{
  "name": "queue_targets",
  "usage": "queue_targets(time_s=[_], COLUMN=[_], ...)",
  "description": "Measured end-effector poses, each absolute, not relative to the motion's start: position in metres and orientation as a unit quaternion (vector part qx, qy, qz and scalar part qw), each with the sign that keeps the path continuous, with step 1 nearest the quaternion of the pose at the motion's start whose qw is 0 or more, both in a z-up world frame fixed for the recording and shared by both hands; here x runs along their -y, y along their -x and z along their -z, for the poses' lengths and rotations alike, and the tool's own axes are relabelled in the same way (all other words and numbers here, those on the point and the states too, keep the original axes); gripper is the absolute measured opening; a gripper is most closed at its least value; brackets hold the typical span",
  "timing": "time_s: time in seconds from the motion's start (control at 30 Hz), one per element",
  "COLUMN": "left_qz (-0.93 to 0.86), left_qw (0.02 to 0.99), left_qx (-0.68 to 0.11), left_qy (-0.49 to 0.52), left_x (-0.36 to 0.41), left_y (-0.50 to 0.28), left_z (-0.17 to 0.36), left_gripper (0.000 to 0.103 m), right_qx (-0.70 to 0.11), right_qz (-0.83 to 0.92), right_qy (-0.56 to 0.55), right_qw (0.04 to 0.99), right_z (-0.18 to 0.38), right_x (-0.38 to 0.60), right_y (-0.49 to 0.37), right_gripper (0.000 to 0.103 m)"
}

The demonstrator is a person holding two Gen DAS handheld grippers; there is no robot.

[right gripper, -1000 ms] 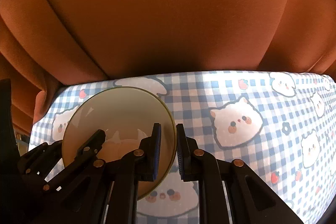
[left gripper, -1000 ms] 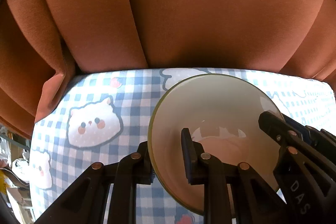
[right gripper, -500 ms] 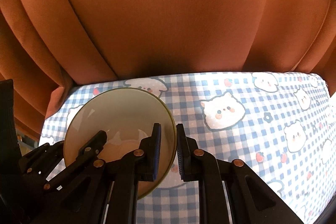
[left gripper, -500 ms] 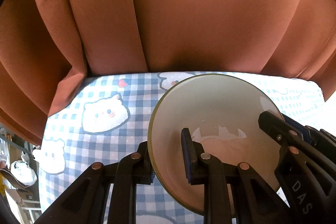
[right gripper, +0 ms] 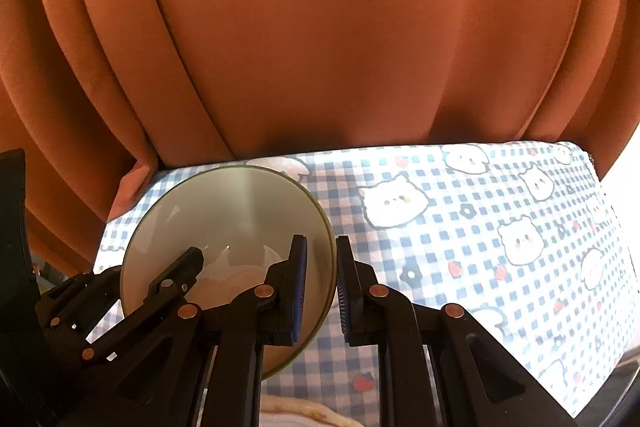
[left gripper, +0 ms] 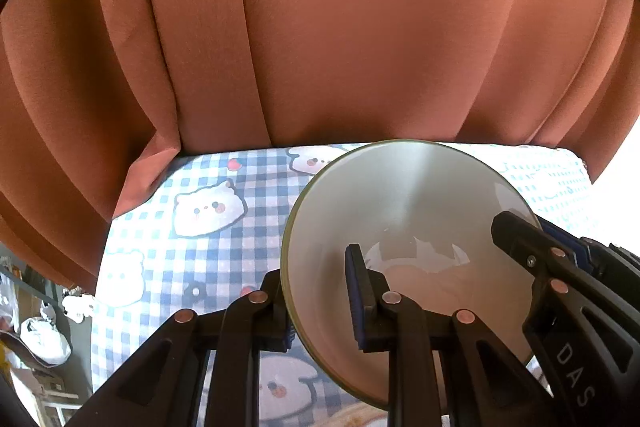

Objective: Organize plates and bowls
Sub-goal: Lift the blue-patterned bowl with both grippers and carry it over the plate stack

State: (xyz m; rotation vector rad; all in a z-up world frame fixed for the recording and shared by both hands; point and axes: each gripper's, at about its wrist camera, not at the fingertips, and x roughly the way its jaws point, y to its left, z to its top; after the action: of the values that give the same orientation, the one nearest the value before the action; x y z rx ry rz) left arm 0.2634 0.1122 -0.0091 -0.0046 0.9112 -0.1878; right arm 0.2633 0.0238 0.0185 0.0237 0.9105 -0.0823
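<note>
Glazed cream ceramic with a thin olive line round its lip, the bowl (left gripper: 404, 211) is hanging in the air above the table's far left corner, carried between two grippers at once. The left gripper (left gripper: 320, 301) is pinching the bowl's left wall, one finger inside and one outside, while the right gripper (right gripper: 320, 285) is clamping the opposite wall the same way, both sets of fingers closed tight on the rim. Doing this carry well is a matter of keeping the two hands level with each other and the same way apart, since any pull or twist between them is likely to strain the thin rim or let the slick glaze slide through the ribbed blue pads (right gripper: 299, 287). The bowl is round, deep and smooth, catching pale reflections at its bottom, and probably empty, though glare is making that hard to confirm. Beneath it the tablecloth (right gripper: 480, 227) is lying flat and matte, a blue-and-white check printed with white cartoon animal faces and small strawberries. Behind the table's far edge, a rust-orange curtain (left gripper: 340, 27) is falling in broad soft folds. Something pale and round (right gripper: 304, 417) is peeking in at the table's near edge, too cropped to name.
</note>
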Motion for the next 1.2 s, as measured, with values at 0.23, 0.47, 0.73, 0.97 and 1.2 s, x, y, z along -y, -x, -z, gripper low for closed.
queue_targets(time_s=[0.23,0.47,0.73,0.97,1.2], left_qz=[0.089,0.076,0.059,0.05,0.052], left_qw=[0.897,0.898,0.898,0.901,0.9], left_qx=[-0.433,-0.433,-0.436,-0.43,-0.433], left_qy=[-0.005,-0.01,-0.008,-0.001,0.001], left_x=[-0.095,-0.064,-0.025,0.007,0.034], left_y=[-0.234,-0.205,-0.177,-0.152,-0.135], left_z=[0.009,0.006,0.006,0.005,0.006], left_gripper=[0.019,0.019,0.019,0.019,0.019], right_qx=[-0.436,-0.437,-0.439,-0.433,-0.431], right_qz=[0.036,0.017,-0.006,-0.022,-0.027], right_qy=[-0.018,-0.018,-0.012,-0.001,0.008], right_qw=[0.899,0.899,0.898,0.901,0.902], right_z=[-0.026,-0.029,-0.036,-0.041,-0.037], right_x=[-0.007,0.024,0.07,0.098,0.132], right_y=[-0.227,-0.2,-0.171,-0.151,-0.128], right_gripper=[0.017,0.017,0.017,0.017,0.017])
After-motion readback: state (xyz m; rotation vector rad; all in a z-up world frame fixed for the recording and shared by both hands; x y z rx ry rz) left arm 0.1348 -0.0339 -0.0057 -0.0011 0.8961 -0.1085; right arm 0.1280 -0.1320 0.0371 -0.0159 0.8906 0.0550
